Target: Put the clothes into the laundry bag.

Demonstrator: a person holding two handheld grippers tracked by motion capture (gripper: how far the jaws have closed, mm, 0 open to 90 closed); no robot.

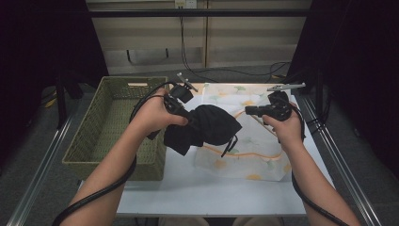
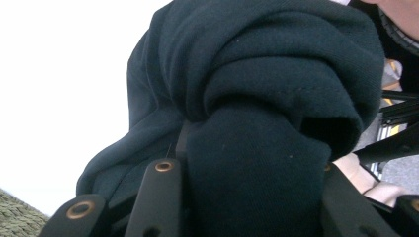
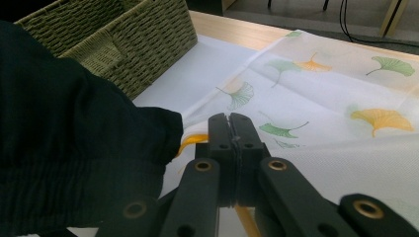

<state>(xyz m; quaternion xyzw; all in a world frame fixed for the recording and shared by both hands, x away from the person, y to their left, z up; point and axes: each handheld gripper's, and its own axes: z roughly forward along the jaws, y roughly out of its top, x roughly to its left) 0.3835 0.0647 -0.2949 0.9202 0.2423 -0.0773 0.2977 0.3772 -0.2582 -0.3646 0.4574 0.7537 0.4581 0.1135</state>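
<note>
Left tongs (image 1: 190, 118) clamp bunched, soft black cloth (image 1: 211, 125).

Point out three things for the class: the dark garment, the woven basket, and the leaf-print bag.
dark garment (image 1: 214, 123): high view, on the bunched middle of the fabric.
woven basket (image 1: 109, 123): high view, on its bare inner floor.
leaf-print bag (image 1: 256, 146): high view, on its flat printed face.
</note>
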